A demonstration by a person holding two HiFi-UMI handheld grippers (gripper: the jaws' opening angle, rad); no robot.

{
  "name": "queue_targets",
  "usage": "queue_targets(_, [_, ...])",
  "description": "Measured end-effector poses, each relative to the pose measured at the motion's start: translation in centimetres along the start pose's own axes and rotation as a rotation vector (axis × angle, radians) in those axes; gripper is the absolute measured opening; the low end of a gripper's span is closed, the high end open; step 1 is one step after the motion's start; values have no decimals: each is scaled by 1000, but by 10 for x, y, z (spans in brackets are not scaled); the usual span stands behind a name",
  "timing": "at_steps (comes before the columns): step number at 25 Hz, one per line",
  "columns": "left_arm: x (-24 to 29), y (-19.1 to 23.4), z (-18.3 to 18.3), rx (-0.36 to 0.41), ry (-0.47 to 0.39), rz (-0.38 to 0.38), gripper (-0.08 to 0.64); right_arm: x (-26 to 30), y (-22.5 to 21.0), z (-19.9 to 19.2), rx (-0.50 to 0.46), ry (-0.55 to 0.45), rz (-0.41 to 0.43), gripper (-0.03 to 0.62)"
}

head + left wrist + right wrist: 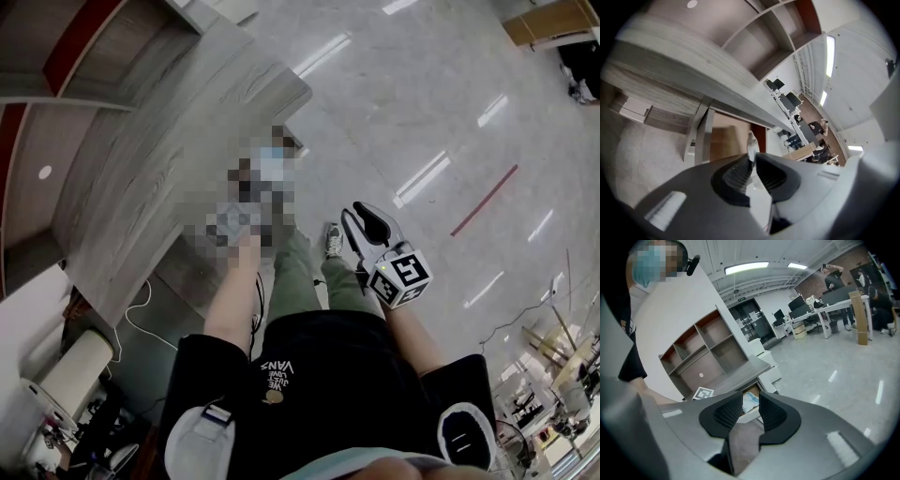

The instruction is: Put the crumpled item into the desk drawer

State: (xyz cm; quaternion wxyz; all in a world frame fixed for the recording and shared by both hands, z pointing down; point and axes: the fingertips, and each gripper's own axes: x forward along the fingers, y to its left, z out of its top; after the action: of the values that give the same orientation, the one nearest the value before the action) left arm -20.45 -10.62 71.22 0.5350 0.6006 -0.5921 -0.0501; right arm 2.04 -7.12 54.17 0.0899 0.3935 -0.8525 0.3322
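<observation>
While left gripper (752,158) pinches crumpled item (751,143) | desk (684,61) near | right gripper (750,404) agape

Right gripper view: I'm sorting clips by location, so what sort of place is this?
Probably an open-plan office or workshop: a grey wood desk with open shelving by it, rows of tables carrying monitors farther back, and a polished floor under strip lights.

Left tool (753,158) seemingly clamped, right (751,403) apart
</observation>
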Motion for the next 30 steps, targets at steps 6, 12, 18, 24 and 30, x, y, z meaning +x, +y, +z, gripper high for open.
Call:
queue_targets(6, [8,2,0,7,2,23,80,-1,-9,1,6,-4,-16,83])
queue_targets(12, [14,5,4,-28,-20,46,83,-1,-15,4,23,-6,-24,83])
queue_targets(18, [21,11,4,-18,-11,74,84,2,-23,4,27,-1,-27,83])
queue_targets(24, [24,16,7,28,-3,120,117,5,-26,4,30,3,-18,83])
queue_targets(30, [20,22,6,32,-9,155,119,5,-27,4,31,5,-13,83])
